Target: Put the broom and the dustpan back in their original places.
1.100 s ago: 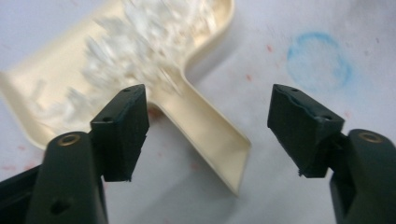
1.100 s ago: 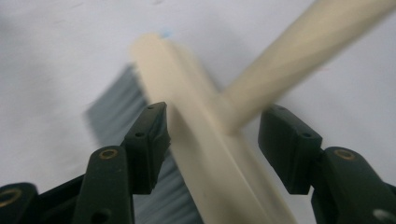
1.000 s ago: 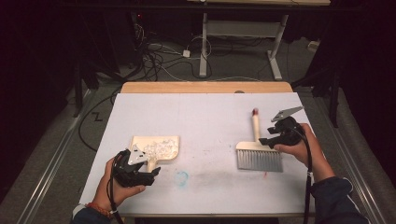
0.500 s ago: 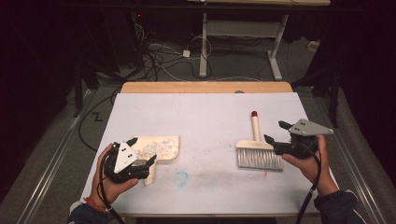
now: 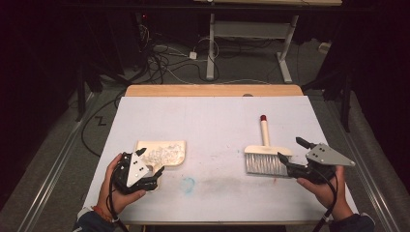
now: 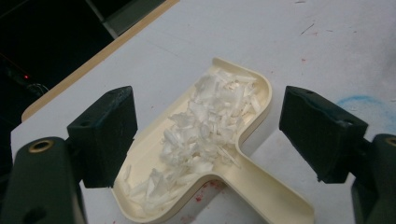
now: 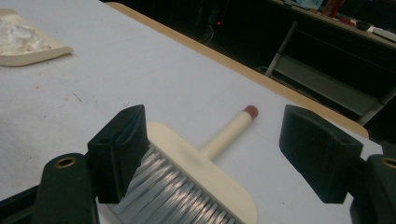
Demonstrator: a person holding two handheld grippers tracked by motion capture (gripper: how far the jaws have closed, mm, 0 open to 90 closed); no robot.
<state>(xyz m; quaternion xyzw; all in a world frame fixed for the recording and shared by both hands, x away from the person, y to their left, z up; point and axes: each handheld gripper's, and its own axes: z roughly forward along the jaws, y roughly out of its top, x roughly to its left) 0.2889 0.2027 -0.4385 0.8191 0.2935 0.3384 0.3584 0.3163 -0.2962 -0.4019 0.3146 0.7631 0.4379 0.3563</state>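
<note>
A cream dustpan (image 5: 162, 151) lies on the left of the white table, with white paper scraps (image 6: 205, 121) piled in its tray (image 6: 254, 100). My left gripper (image 5: 157, 176) is open at the near end of the dustpan's handle, its jaws standing either side without touching. On the right lies a cream brush (image 5: 265, 154) with grey bristles and a red-tipped handle (image 7: 229, 130). My right gripper (image 5: 290, 155) is open just right of the brush head (image 7: 201, 172), nothing held. The dustpan (image 7: 28, 42) also shows far off in the right gripper view.
A faint blue smudge (image 5: 187, 183) marks the table near its front edge. The wooden far edge (image 5: 212, 90) bounds the white surface. Beyond it are floor cables (image 5: 164, 58) and a desk frame (image 5: 212, 43).
My right gripper has drawn back from the brush, to the right and toward the person. The left gripper has barely shifted beside the dustpan handle.
</note>
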